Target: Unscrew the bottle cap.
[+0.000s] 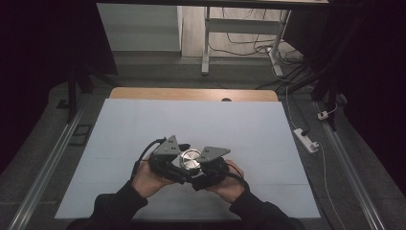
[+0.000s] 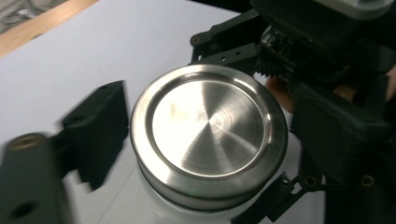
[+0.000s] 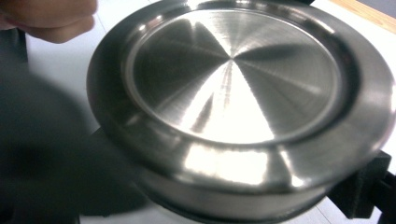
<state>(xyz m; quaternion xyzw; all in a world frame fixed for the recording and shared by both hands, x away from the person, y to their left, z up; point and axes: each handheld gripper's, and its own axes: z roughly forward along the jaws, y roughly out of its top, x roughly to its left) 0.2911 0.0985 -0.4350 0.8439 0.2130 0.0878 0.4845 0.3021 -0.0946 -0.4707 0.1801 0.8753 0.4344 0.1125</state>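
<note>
Right gripper (image 1: 203,165) jaws tight on a steel lid (image 1: 190,159), left gripper (image 1: 173,160) jaws parted beside it, above a pale table (image 1: 249,129) in a dark room

Round lid (image 2: 208,135): brushed metal, glossy, fine circular grain, bright glare streaks; its rim smooth and polished. Left gripper (image 1: 184,165) and right gripper (image 1: 196,175): matt black plastic, slightly grainy, with grey metal-looking plates on top. Bench (image 1: 239,124): smooth, matt pale sheet; bare wood along the far edge.

A white sheet (image 1: 191,120) covers the tabletop (image 1: 191,94), leaving bare wood along its far edge.
</note>
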